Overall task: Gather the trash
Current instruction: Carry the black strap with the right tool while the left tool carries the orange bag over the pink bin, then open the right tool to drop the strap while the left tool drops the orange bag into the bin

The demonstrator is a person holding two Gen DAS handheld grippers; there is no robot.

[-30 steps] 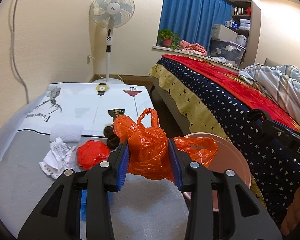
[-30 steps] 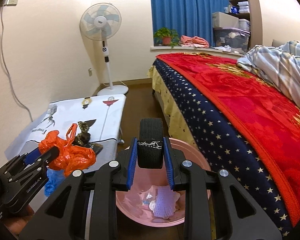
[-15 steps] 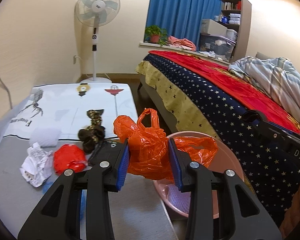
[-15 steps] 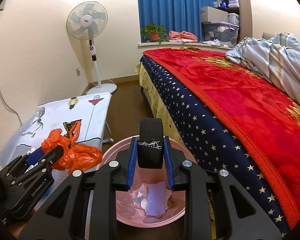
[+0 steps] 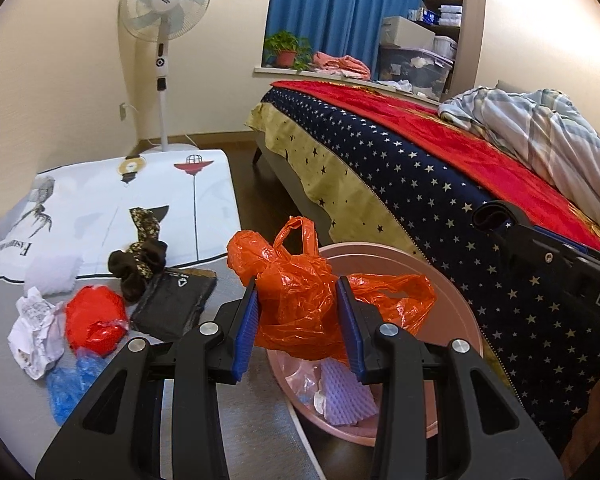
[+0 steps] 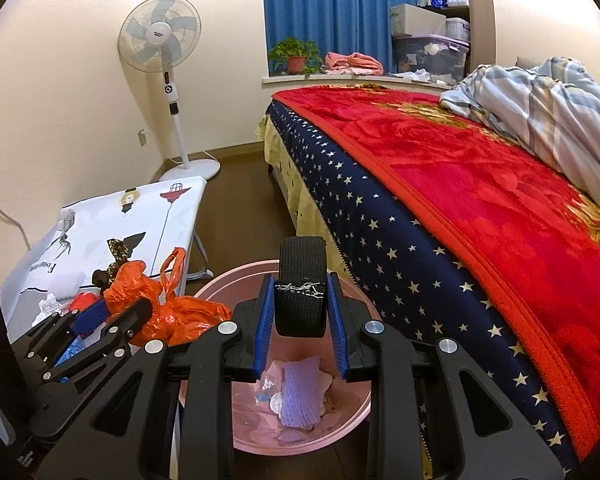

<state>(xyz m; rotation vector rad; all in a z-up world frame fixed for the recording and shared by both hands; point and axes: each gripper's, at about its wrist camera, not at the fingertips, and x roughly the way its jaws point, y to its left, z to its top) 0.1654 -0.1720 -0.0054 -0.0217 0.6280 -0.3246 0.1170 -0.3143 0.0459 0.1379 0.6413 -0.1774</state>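
Black grippers (image 5: 300,328), blue fingers (image 5: 246,332), silver screws

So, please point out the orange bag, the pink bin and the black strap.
orange bag (image 5: 300,304), left wrist view, crumpled middle.
pink bin (image 6: 236,432), right wrist view, inner wall.
black strap (image 6: 300,300), right wrist view, front face.

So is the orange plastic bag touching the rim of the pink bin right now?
Cannot tell. In the left wrist view the orange plastic bag, held by the left gripper, overlaps the pink bin rim, but no contact or gap shows plainly.

Bin (image 5: 452,296) between table (image 5: 204,200) at left and bed (image 5: 440,168) at right.
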